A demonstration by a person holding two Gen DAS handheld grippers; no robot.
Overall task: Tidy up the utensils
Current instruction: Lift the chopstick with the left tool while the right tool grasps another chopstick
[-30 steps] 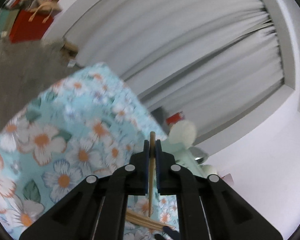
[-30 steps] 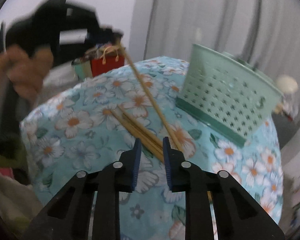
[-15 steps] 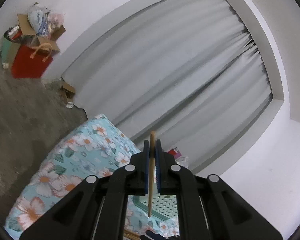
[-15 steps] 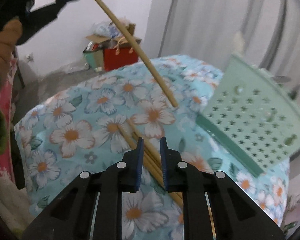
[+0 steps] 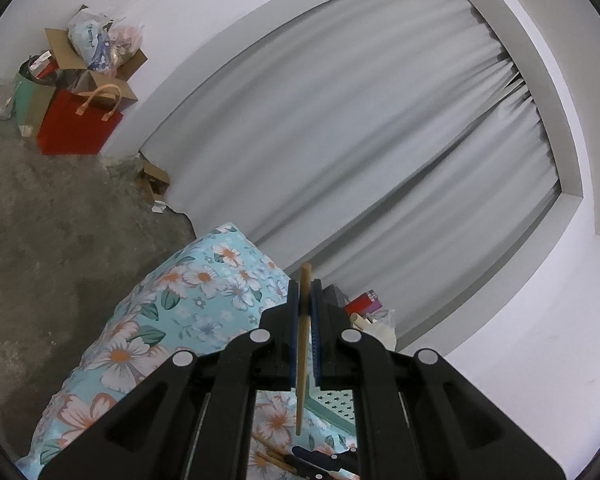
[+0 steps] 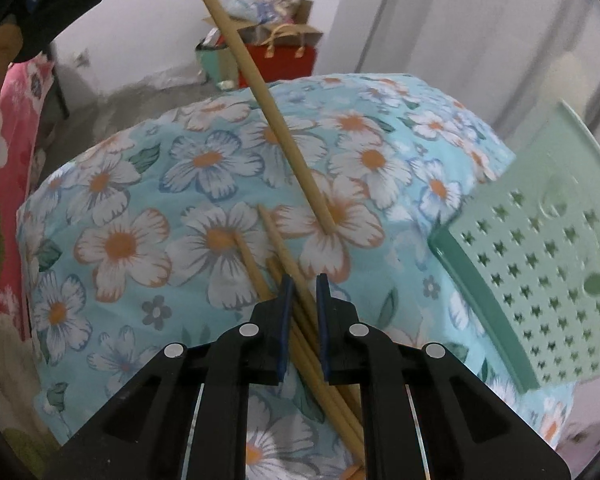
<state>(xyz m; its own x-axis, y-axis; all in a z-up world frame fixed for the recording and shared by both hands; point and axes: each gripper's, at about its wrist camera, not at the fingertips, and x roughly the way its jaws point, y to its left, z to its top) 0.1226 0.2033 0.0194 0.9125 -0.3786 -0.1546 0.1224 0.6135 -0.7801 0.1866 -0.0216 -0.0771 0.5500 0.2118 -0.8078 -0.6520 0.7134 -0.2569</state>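
Bamboo chopstick (image 5: 303, 344) pinched between the left gripper's (image 5: 304, 300) blue pads, crossing the jaws roughly end-on: top end pokes out above the fingertips, lower end hangs down between the black finger arms. In the right wrist view the same chopstick (image 6: 260, 92) runs diagonally from the upper left down to a tip over a white-and-orange flower on the cloth; can't tell if the tip touches the cloth.

Right gripper (image 6: 302, 292) is spread a little, nothing clamped. It sits low over the bundle of loose chopsticks (image 6: 300, 320), which passes through the gap between the pads. Bundle lies flat on the tabletop (image 6: 140, 200), which is covered in a light-blue floral cloth; sticks roughly parallel, fanning slightly at the far ends.

Mint-green perforated basket (image 6: 540, 260) sits at the right edge of the tabletop, tilted, its star-punched wall facing the camera. Near the bundle but not touching it. A sliver of the same basket (image 5: 336, 404) shows under the left gripper, between its finger arms.

Left wrist view points mostly at the room: grey curtain (image 5: 360, 140) across the wall, red gift bag (image 5: 76, 124) with tan handles plus cardboard boxes in the far corner on a bare concrete floor (image 5: 40, 232). Right wrist view catches the person's left hand (image 6: 0, 48) on the gripper body at the upper-left edge, and pink floral fabric (image 6: 16, 152) below it.
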